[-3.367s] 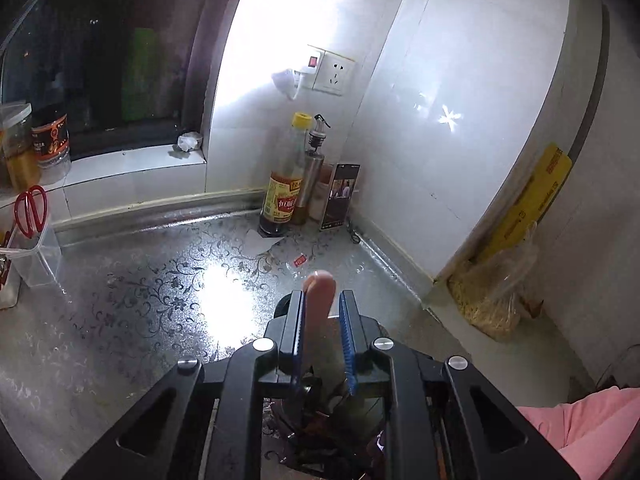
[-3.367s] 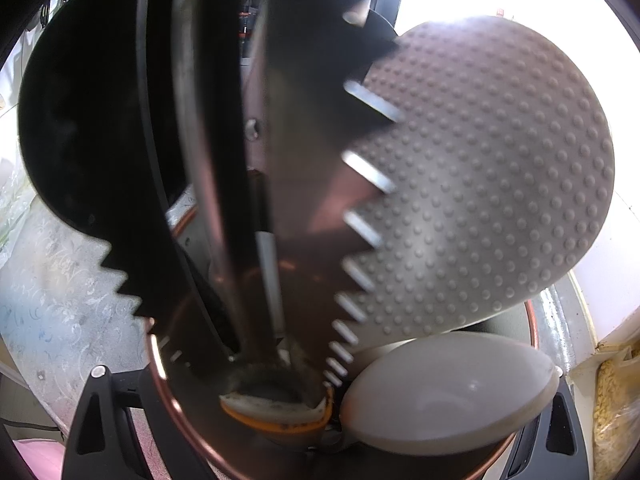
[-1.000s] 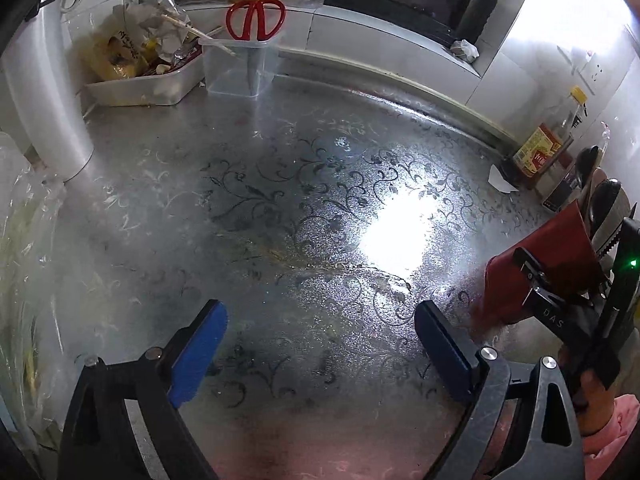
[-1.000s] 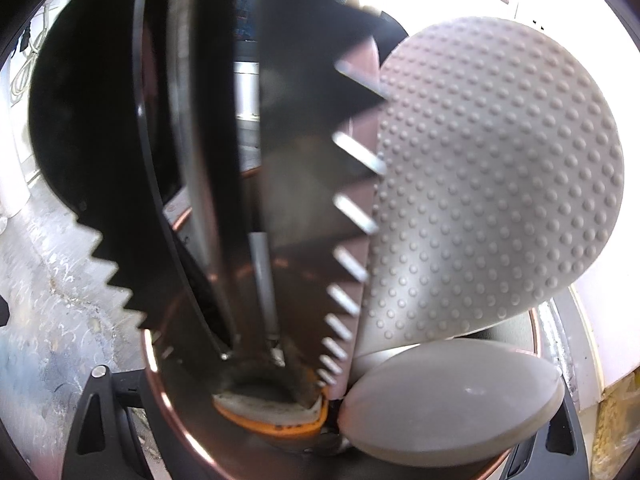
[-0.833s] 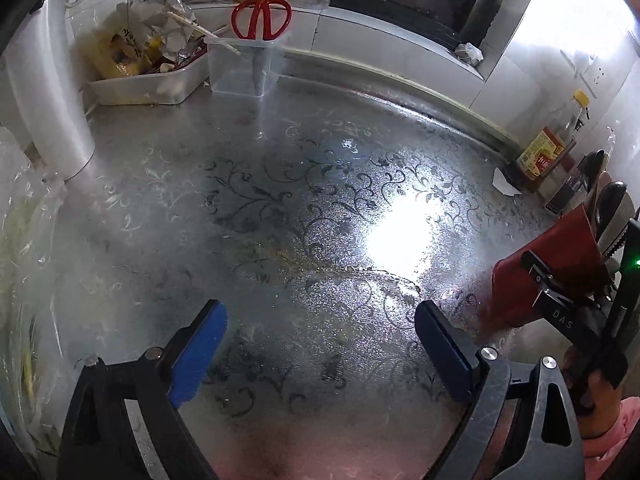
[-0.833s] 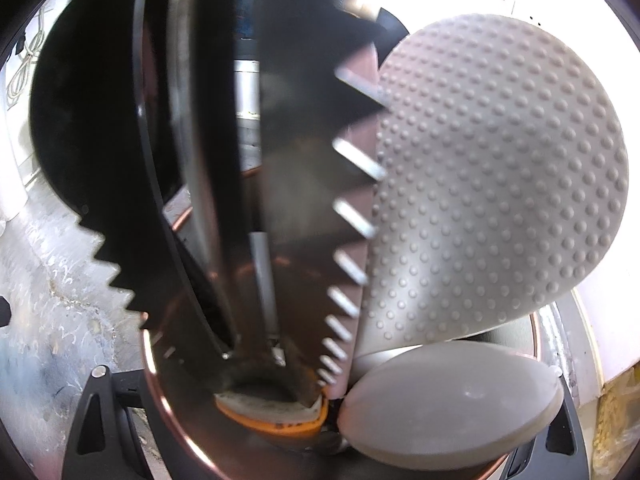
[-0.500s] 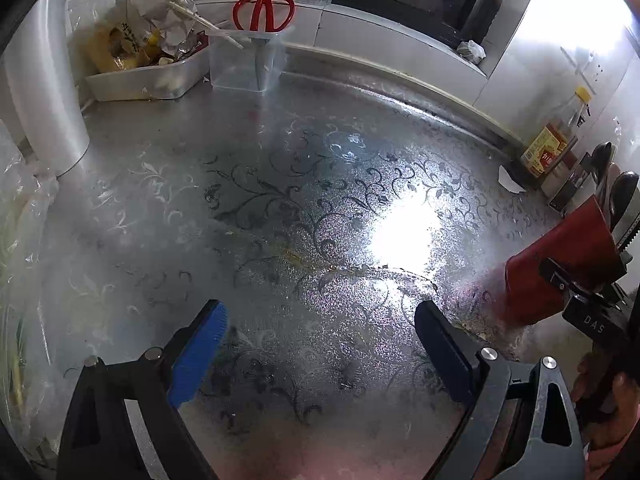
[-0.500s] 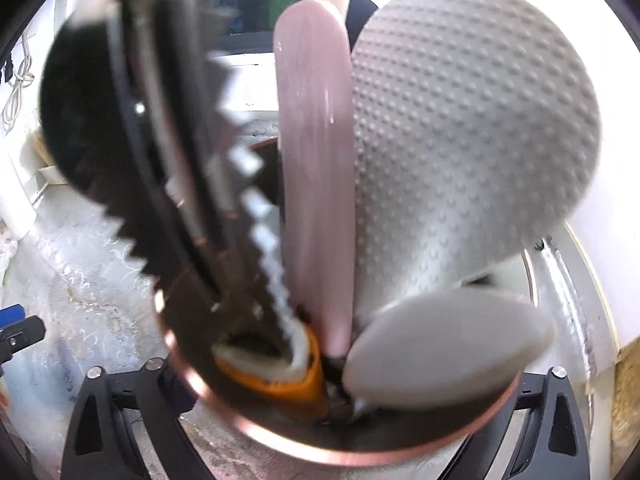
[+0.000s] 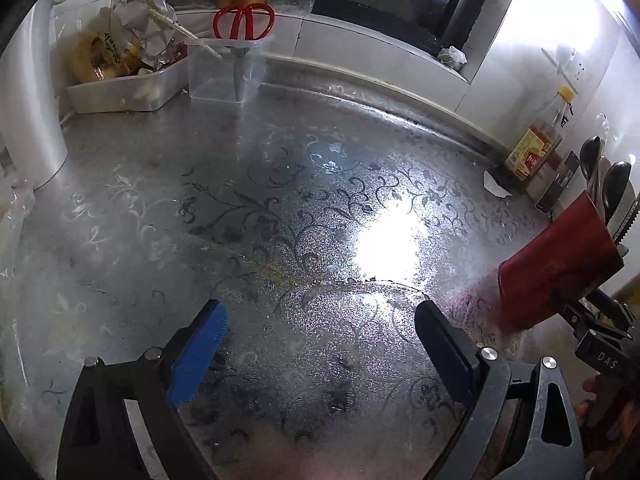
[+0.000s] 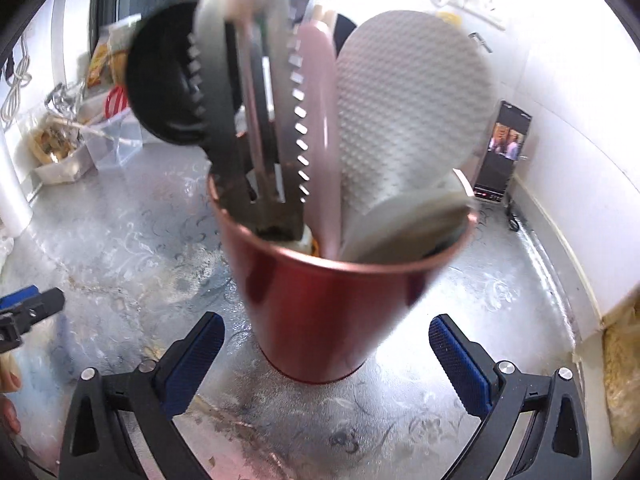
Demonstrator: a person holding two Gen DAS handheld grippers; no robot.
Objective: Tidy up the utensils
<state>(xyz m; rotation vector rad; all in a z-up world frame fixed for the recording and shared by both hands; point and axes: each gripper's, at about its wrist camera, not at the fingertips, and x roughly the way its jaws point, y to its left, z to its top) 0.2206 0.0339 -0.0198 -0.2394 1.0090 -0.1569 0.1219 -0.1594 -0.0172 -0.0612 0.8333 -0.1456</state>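
Two blue-padded jaws of the right gripper (image 10: 325,322) stand wide apart and have just been opening. The red metal cup (image 10: 320,300) stands upright between them, but neither pad touches it, so they hold nothing. In the right wrist view the cup fills the centre, resting on the silver floral-patterned countertop (image 10: 120,240).

Crowded into the cup are:
- a pair of serrated metal tongs (image 10: 276,120), closed, at 12 o'clock
- a black utensil with a toothed edge (image 10: 168,80) at 11 o'clock
- a pink handle (image 10: 320,120), upright beside the tongs
- a grey dimpled rice paddle (image 10: 412,112) at 1 o'clock
- a smooth pale spoon head (image 10: 400,224) leaning on the rim at 3 o'clock

Beyond the cup, a phone (image 10: 502,152) with a lit screen leans on the tiled wall at 2 o'clock.

The left gripper (image 9: 320,308) is also spread wide. It hangs over bare countertop (image 9: 280,200) with nothing between its pads. From its camera the cup (image 9: 556,264) sits at 3 o'clock, with the right gripper (image 9: 600,344) just below it. A sauce bottle (image 9: 536,148) stands at 2 o'clock. Red-handled scissors (image 9: 244,22) stand in a clear container (image 9: 224,76) at 11 o'clock. A white tray (image 9: 120,92) of packets sits just beside it at 10 o'clock.
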